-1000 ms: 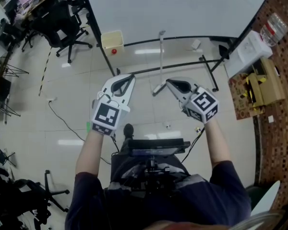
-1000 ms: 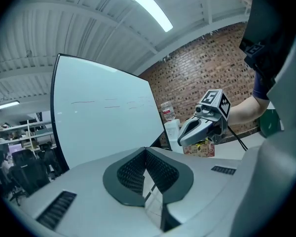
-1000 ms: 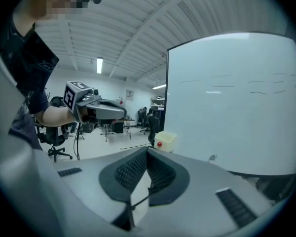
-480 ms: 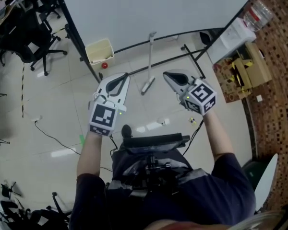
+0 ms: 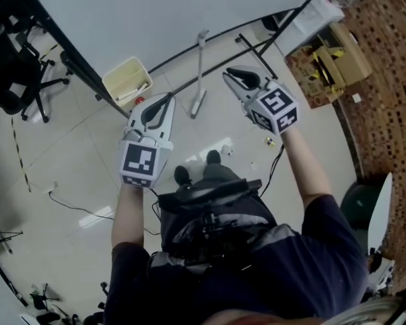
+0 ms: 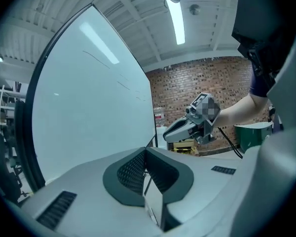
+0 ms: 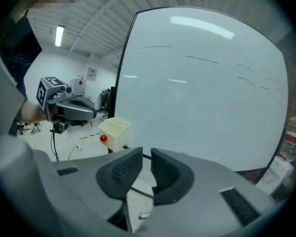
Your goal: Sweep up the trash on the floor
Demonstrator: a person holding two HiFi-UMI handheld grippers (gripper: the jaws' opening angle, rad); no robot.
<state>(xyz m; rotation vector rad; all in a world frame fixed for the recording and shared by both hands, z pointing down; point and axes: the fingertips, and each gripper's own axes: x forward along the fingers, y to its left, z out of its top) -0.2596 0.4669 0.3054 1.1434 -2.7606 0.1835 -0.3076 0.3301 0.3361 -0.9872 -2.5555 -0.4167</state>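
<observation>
A grey long-handled broom (image 5: 200,73) stands on the tiled floor just below the whiteboard's frame. Small scraps of trash (image 5: 224,151) lie on the tiles near my feet, with more scraps (image 5: 269,141) under my right arm. My left gripper (image 5: 164,101) is held left of the broom's head, shut with nothing in it (image 6: 145,154). My right gripper (image 5: 231,75) is right of the broom's handle and apart from it. Its jaws (image 7: 146,157) have just been opening and stand slightly apart, with nothing between them.
A cream bin (image 5: 126,81) with a red ball (image 5: 139,101) beside it stands at the whiteboard's (image 5: 155,12) left leg. Cardboard boxes (image 5: 338,59) sit at the right on a brick-patterned floor. An office chair (image 5: 17,80) is at the left and a cable (image 5: 74,205) runs across the floor.
Both grippers have moved forward toward the whiteboard and the broom, which now lies between them. The right jaws have parted a little. The left jaws stay shut.
</observation>
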